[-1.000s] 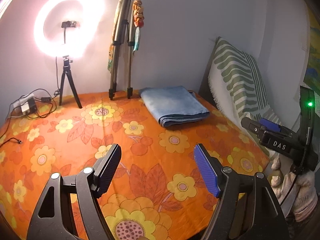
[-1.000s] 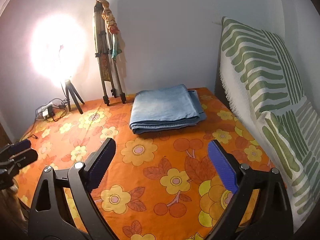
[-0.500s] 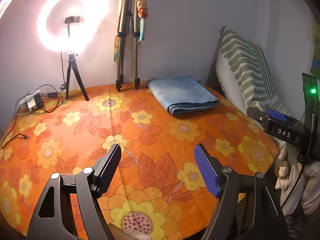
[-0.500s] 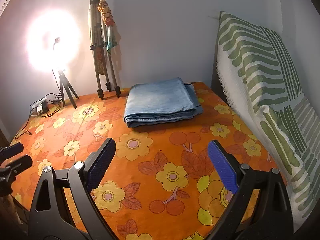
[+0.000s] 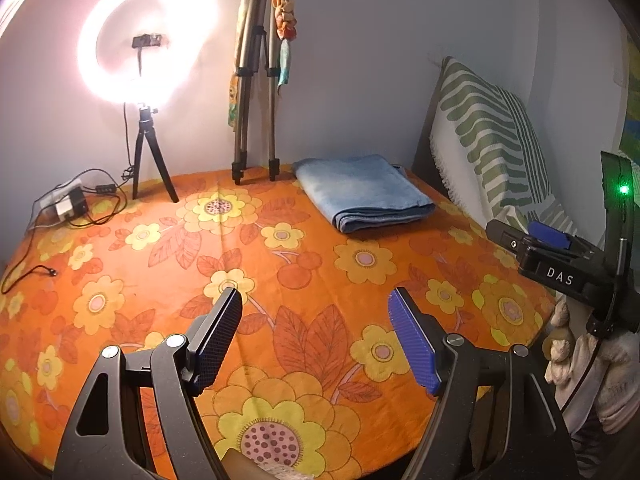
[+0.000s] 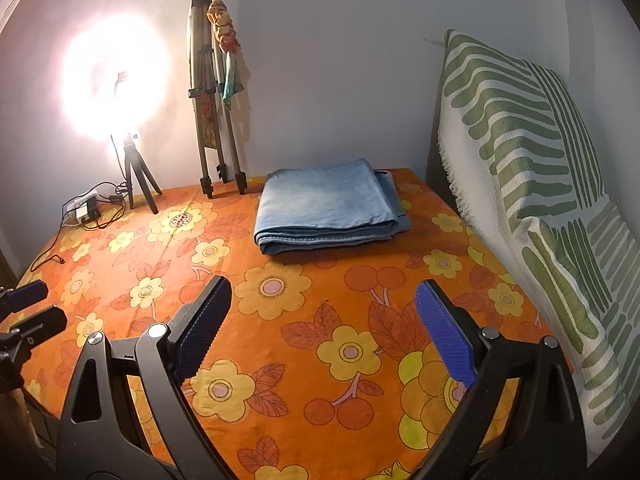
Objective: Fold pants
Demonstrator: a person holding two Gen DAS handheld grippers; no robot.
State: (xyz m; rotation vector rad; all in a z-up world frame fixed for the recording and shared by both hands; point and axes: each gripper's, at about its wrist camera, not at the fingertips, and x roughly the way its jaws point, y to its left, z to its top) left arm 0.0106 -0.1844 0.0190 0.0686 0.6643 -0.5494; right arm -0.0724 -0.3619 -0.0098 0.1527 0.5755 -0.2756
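Observation:
Light blue denim pants [image 5: 362, 192] lie folded in a neat rectangle at the far right of the orange flowered bedspread [image 5: 224, 264]; they also show in the right wrist view [image 6: 328, 206]. My left gripper [image 5: 316, 338] is open and empty, held above the near edge of the bed, far from the pants. My right gripper [image 6: 322, 330] is open and empty, also near the front edge. The right gripper's body shows at the right of the left wrist view [image 5: 560, 264].
A lit ring light on a small tripod [image 5: 146, 64] and a folded tall tripod [image 5: 256, 80] stand at the back by the wall. Cables and a power adapter [image 5: 70, 206] lie at the back left. A green-striped pillow [image 6: 532, 152] leans along the right side.
Both grippers have drawn back and risen from the bed, so the folded pants look farther away. Both stay open and empty. The pants have not moved.

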